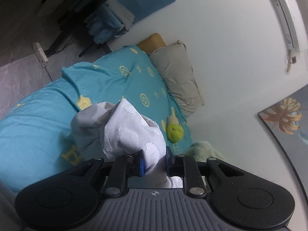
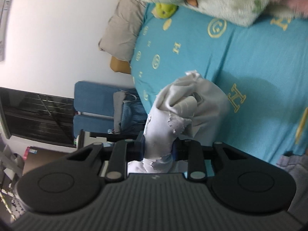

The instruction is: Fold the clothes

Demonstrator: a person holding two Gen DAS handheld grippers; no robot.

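A white-grey garment (image 1: 125,129) with a cracked white print hangs bunched above a bed with a turquoise sheet (image 1: 38,115). My left gripper (image 1: 154,163) is shut on a fold of it, and the cloth bulges up between the blue pads. In the right wrist view the same garment (image 2: 192,105) is crumpled over the sheet (image 2: 259,67). My right gripper (image 2: 158,150) is shut on another part of it. Both views are rotated, so the garment seems lifted off the bed.
A grey pillow (image 1: 179,77) and a yellow-green plush toy (image 1: 174,131) lie at the head of the bed by the white wall. A fluffy pale green blanket (image 2: 211,0) lies on the bed. Blue chairs (image 2: 92,107) stand beside the bed.
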